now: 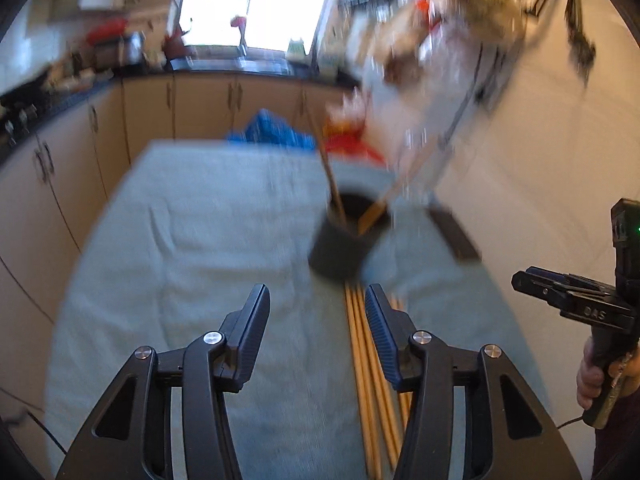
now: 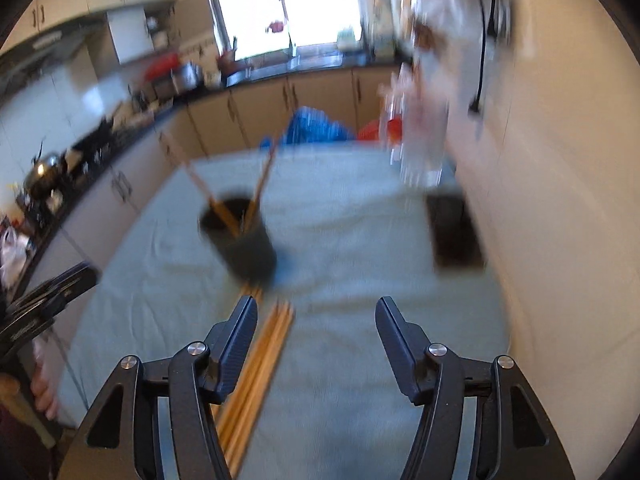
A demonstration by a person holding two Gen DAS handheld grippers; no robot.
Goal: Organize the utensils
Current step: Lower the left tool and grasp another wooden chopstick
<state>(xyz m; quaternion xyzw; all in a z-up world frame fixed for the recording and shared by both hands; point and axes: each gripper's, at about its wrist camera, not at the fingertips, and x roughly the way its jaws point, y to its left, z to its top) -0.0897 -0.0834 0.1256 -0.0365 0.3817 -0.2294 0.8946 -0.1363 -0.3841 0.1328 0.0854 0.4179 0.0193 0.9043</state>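
Chopsticks (image 1: 362, 344) beside left tongs (image 1: 317, 300)

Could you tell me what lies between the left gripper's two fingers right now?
Only bare cloth. In the left wrist view the left gripper stands open; the chopsticks lie just outside its right finger, under it.

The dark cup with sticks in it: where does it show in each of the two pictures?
Left wrist view: the dark cup stands right of centre, just beyond the loose sticks.
Right wrist view: the cup stands left of centre, tilted by the lens.
Shared landmark: the bright window behind the table.
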